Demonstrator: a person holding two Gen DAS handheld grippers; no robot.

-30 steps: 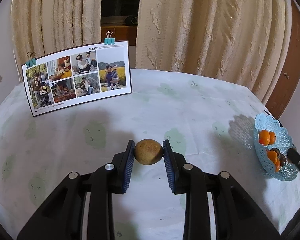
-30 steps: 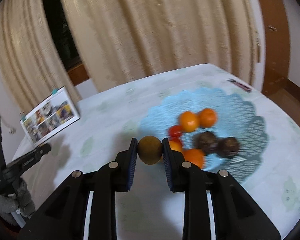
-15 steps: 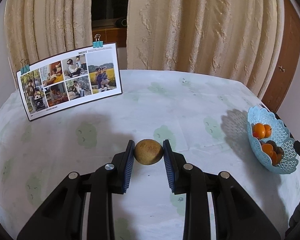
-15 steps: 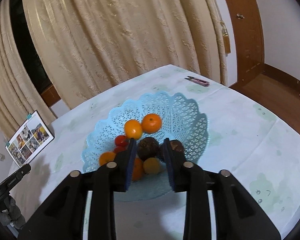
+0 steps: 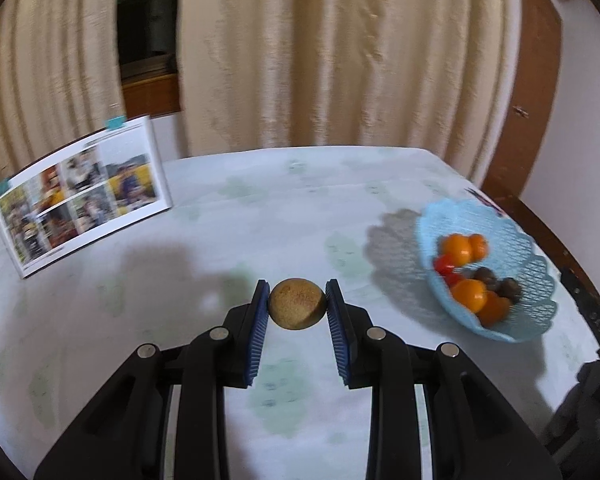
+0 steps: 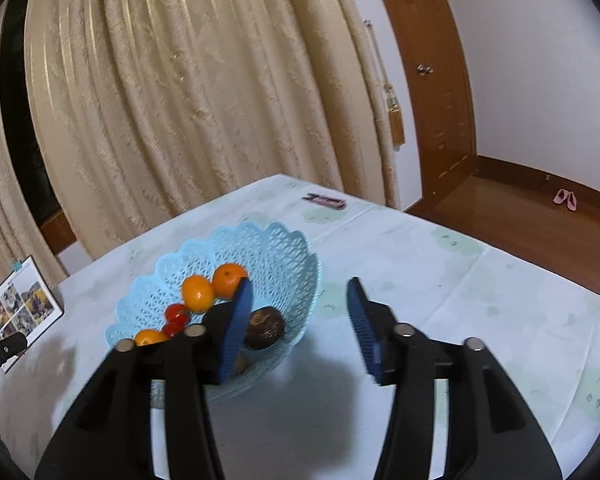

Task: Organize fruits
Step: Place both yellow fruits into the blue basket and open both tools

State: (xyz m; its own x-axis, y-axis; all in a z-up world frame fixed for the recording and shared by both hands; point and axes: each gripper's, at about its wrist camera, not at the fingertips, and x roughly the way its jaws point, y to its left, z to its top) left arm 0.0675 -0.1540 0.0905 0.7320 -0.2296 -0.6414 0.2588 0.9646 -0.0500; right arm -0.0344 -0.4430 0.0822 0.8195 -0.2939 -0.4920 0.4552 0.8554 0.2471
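From the left wrist view, the left gripper (image 5: 298, 305) has its two blue pads pressed on both sides of a round brown fruit (image 5: 297, 303), which is held above the table (image 5: 228, 240) with the pale patterned cloth. The light blue basket (image 5: 532, 280) stands well apart to the right, near the table edge, with orange fruits (image 5: 458, 249), small red ones and dark ones inside. A photo card (image 5: 80, 196) stands at the far left of the table, in front of the cream curtain (image 5: 340, 60).

From the right wrist view, the right gripper (image 6: 298, 322) has jaws that have just been opening; they stand apart now and nothing is pressed between them. Its left pad is over the basket (image 6: 280, 248), the right pad is outside the rim. A dark wrinkled fruit (image 6: 266, 326) lies in the basket just beside the left pad, and I cannot tell if they touch. A small pink object (image 6: 325, 200) lies near the far table edge.
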